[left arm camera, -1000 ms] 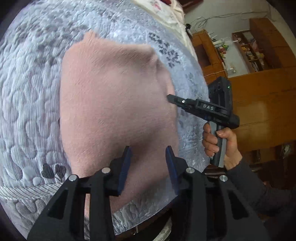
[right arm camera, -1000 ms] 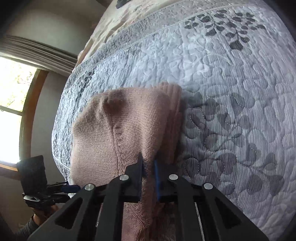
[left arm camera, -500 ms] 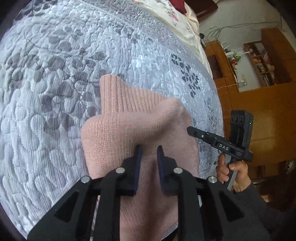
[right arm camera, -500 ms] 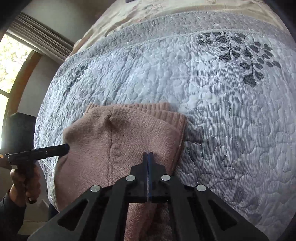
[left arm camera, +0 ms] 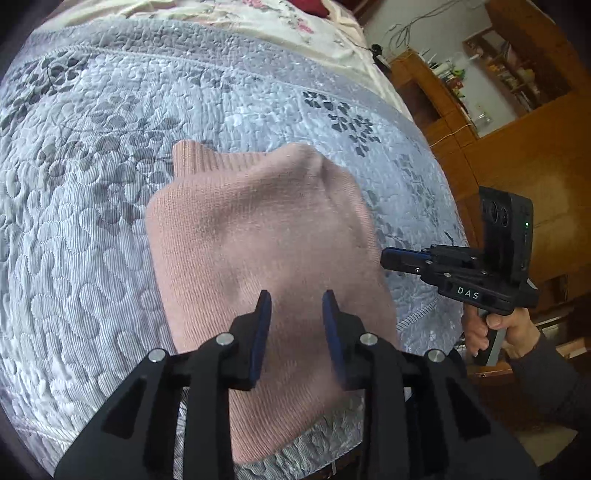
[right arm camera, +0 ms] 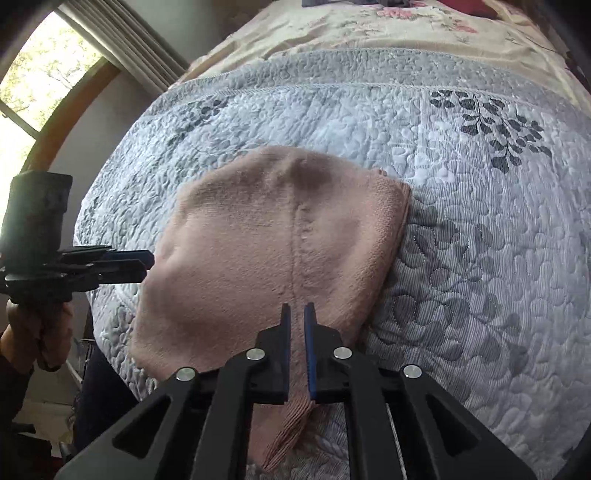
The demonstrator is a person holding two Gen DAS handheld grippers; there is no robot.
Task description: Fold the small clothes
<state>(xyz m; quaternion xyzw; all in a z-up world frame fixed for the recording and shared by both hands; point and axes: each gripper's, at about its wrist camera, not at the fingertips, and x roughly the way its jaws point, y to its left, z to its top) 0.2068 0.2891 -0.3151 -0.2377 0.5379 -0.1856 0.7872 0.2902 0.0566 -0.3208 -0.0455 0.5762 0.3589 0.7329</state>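
Observation:
A pink knit garment (left arm camera: 258,229) lies folded into a rough block on the grey-blue quilted bedspread (left arm camera: 92,221), with a ribbed edge sticking out at its far left. My left gripper (left arm camera: 296,299) hovers open above its near part, nothing between the fingers. In the right wrist view the garment (right arm camera: 258,251) shows a seam down its middle, and a ribbed strip (right arm camera: 291,424) trails under my right gripper (right arm camera: 297,312). That gripper's jaws stand a narrow gap apart, holding nothing. The right gripper (left arm camera: 384,258) sits just off the garment's right edge, the left gripper (right arm camera: 149,260) off the opposite edge.
The bedspread (right arm camera: 480,258) ends close to me in both views. A floral cream sheet (right arm camera: 369,29) covers the far bed. Wooden cabinets and shelves (left arm camera: 517,147) stand to the right, a window with a curtain (right arm camera: 55,74) to the left. A person's hand (left arm camera: 495,332) grips the right handle.
Both grippers have let the garment go and pulled back toward the near edge. The left jaws have widened, and the right jaws, fully shut half a second ago, now stand slightly apart.

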